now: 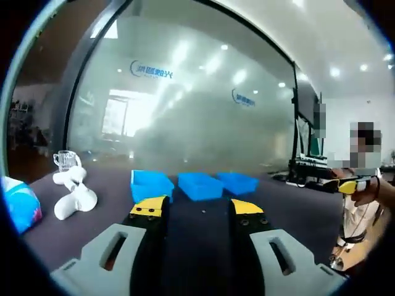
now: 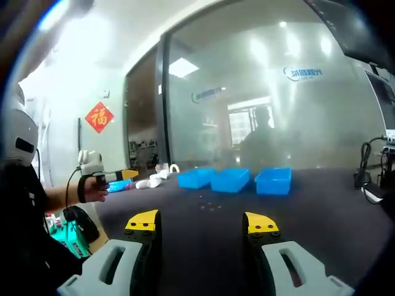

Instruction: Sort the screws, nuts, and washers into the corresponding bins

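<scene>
Dark, matte cloth covers the table point(image 1: 203, 246) in the left gripper view, and the left gripper point(image 1: 199, 213) hangs low over its near edge with its black, yellow-tipped jaws spread apart and nothing between them. Three shallow blue plastic bins point(image 1: 199, 185) stand in a row toward the far edge, in front of a frosted glass wall point(image 1: 185, 111); what lies inside them cannot be told from here. One tiny dark speck point(image 1: 203, 211) lies on the cloth between the jaws and the bins, too small to name. Near the left edge sits a smooth white lumpy figure point(image 1: 73, 194) with a clear glass cup point(image 1: 65, 160) just behind it, and a blue packet point(image 1: 21, 206) at the very edge. At the right edge a hand point(image 1: 370, 188) holds the other gripper point(image 1: 343, 183).

Grey-black cloth again fills the lower half of the right gripper view, where the right gripper point(image 2: 202, 227) holds its jaws wide, empty. The same three blue bins point(image 2: 234, 180) stand across the middle of the table point(image 2: 321, 216), their contents hidden by the rims. A loose scatter of small parts point(image 2: 210, 205) lies on the cloth just in front of them; screws, nuts and washers cannot be told apart. At the left edge a person's hand point(image 2: 92, 188) grips the left gripper, near white objects point(image 2: 154, 179).
</scene>
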Demonstrator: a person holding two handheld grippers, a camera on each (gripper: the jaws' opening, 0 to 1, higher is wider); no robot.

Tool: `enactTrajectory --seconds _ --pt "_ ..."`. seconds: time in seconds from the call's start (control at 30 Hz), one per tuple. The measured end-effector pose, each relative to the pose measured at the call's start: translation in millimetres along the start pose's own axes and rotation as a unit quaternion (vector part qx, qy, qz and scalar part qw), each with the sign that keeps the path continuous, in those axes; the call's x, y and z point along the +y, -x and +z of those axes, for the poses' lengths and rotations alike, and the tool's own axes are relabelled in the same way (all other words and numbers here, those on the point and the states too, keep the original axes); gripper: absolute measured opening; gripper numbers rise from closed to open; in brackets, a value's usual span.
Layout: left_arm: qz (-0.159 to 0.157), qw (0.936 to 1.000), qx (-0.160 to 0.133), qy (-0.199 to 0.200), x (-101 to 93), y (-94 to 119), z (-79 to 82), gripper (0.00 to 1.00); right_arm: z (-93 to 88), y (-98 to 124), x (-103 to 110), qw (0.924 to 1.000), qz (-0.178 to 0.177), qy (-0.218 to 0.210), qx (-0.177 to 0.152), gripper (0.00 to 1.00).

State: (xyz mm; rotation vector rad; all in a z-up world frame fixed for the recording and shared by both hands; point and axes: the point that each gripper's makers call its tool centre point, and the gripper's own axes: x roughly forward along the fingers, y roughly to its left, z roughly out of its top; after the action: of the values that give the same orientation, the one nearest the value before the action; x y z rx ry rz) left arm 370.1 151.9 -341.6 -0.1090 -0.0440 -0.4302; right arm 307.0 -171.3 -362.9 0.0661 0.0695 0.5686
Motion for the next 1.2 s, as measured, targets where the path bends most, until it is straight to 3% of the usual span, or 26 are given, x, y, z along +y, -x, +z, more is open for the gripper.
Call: enactTrajectory --seconds 0.17,0.43,0.57,0.73,1.2 --pt "-0.036 0.9993 0.011 -0.004 -15.1 15.8 -7.3 0.40 1.6 -2.2 -0.8 1.0000 -0.003 0.002 -0.002 0.48" --pt "-0.040 0.9980 0.050 0.002 -9.5 34.2 -32.4 0.40 0.4 -2.7 -3.0 0.9998 -0.009 0.016 0.005 0.48" --pt "-0.042 0.9976 0.054 -0.011 -7.8 40.2 -34.1 0.41 -0.9 -3.4 -2.2 0.9998 -0.009 0.015 0.007 0.48" --pt "-0.067 0.9952 0.070 -0.016 -16.4 43.8 -37.2 0.42 0.4 -3.0 -2.3 0.9998 -0.010 0.016 0.006 0.48" --pt "-0.082 0.9926 0.090 -0.012 -21.1 37.8 -41.9 0.43 0.3 -0.5 -3.3 0.9998 -0.012 0.015 0.004 0.48"
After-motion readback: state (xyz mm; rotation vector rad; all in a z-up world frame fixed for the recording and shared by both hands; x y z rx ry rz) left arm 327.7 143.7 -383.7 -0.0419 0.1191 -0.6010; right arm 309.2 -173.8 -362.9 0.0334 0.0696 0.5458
